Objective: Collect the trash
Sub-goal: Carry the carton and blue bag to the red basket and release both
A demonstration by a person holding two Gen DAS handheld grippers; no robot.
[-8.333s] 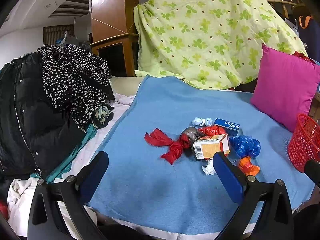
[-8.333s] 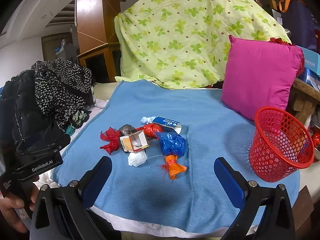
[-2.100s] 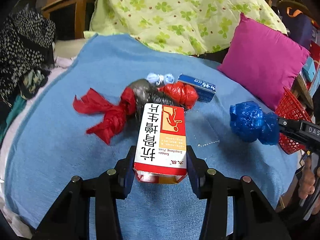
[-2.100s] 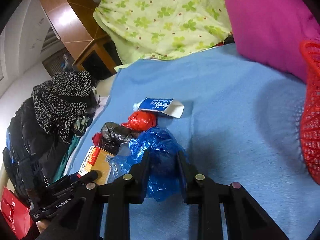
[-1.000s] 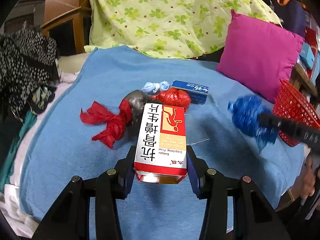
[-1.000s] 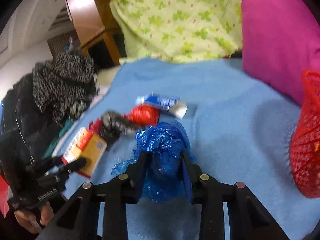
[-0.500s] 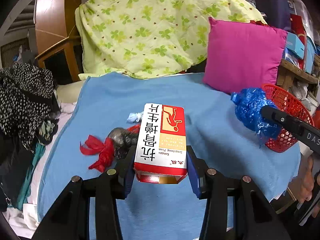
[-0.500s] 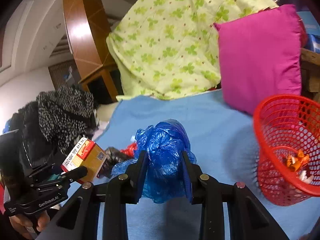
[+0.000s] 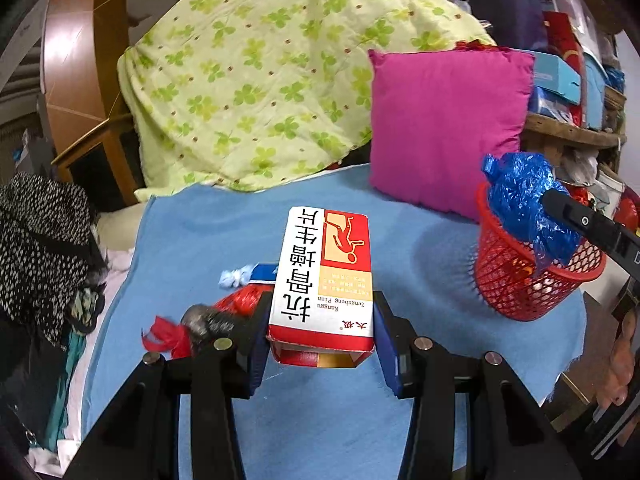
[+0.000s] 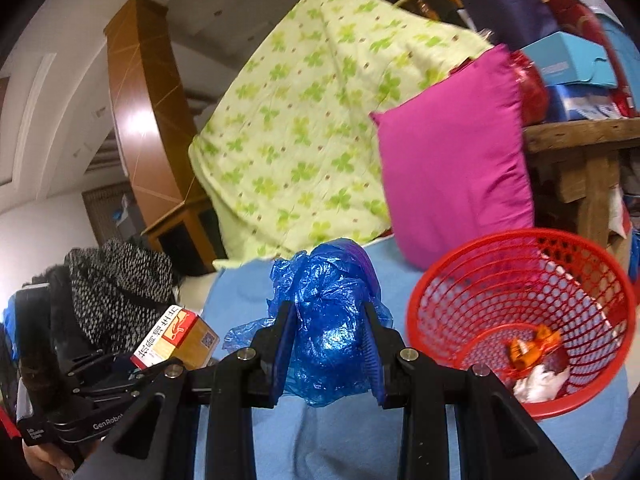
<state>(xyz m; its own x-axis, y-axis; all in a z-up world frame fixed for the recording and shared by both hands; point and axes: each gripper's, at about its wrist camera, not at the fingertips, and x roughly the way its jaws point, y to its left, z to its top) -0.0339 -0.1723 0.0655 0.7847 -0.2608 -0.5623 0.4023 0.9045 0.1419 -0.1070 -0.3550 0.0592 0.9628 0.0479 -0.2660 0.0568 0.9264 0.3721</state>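
Right gripper (image 10: 328,344) clamps blue bag (image 10: 328,320) beside red basket (image 10: 520,240) rim.

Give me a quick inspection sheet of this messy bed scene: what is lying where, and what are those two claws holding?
Surface: blue blanket spread over the bed.
Job's things: red basket holding orange and white scraps; red bag, grey bag, white wad still on the blanket.
Clutter: dark clothes pile.
Grippers: left gripper shut on medicine box; right gripper shut on blue bag, near the basket.
Cables: nothing seen.
Surroundings: pink pillow, clover quilt.
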